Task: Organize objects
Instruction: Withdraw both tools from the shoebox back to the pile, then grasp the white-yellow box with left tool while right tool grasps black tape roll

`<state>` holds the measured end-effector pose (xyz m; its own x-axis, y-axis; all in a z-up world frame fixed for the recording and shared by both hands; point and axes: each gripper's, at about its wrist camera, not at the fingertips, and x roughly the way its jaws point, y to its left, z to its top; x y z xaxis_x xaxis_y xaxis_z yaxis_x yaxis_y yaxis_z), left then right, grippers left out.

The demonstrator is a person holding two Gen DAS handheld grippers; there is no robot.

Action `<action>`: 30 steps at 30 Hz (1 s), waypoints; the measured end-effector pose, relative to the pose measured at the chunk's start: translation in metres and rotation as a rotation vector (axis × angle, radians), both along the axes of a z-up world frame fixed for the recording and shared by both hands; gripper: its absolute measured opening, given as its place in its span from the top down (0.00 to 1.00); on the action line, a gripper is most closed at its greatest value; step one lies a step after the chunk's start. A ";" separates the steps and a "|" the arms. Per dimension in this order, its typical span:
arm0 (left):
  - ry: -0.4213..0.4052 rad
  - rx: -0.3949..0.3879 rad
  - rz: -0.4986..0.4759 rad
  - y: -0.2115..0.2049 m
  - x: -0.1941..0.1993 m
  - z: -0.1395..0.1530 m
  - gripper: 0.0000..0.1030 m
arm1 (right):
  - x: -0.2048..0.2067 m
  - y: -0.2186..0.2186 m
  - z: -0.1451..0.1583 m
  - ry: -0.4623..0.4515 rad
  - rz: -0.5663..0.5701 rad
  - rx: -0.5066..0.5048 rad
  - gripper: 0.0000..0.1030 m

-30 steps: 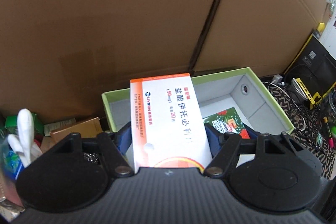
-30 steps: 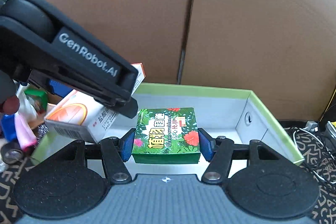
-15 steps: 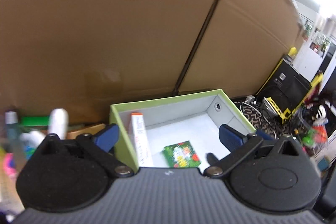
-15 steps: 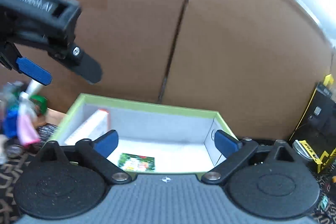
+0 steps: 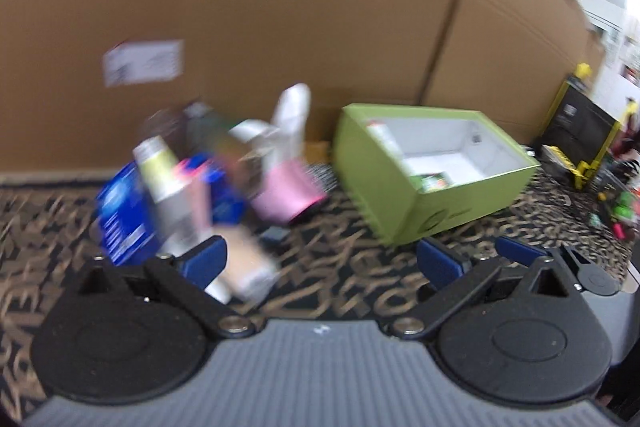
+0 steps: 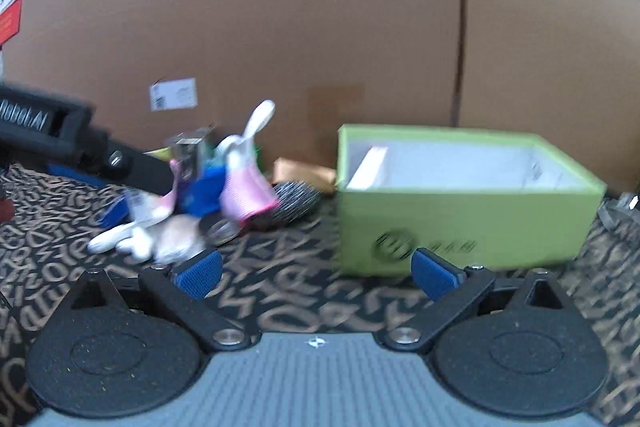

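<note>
Both tongs, left [image 5: 320, 263] and right [image 6: 316, 269], gape wide, grasping nothing. Ahead and right of them, the green box [image 5: 404, 211] holds a white carton [image 5: 384, 139] against its left wall. Only the left view shows a green packet [image 5: 434, 182] on its floor.

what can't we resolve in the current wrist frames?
- Pile of items, left wrist view: motion blur, labels and item count unreadable.
- Green box floor, right wrist view: front wall hides it.
- White carton print, left wrist view: too small.
- Box logo, right wrist view: blurred.
</note>
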<state>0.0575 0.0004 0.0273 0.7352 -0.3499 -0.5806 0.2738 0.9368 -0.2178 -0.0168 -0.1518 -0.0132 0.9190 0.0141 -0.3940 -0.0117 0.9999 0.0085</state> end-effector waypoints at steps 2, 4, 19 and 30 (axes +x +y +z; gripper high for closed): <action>0.029 -0.004 0.048 0.019 -0.007 -0.013 0.00 | 0.002 0.008 -0.008 0.033 0.020 0.048 0.00; 0.053 0.001 0.093 0.035 -0.010 -0.025 0.00 | 0.003 0.015 -0.016 0.071 0.035 0.087 0.00; 0.051 -0.062 0.187 0.080 0.051 -0.020 0.22 | 0.020 0.057 -0.030 0.188 0.076 0.087 0.00; 0.193 -0.154 0.154 0.108 0.053 -0.036 0.80 | 0.057 0.066 -0.018 0.175 0.082 0.054 0.21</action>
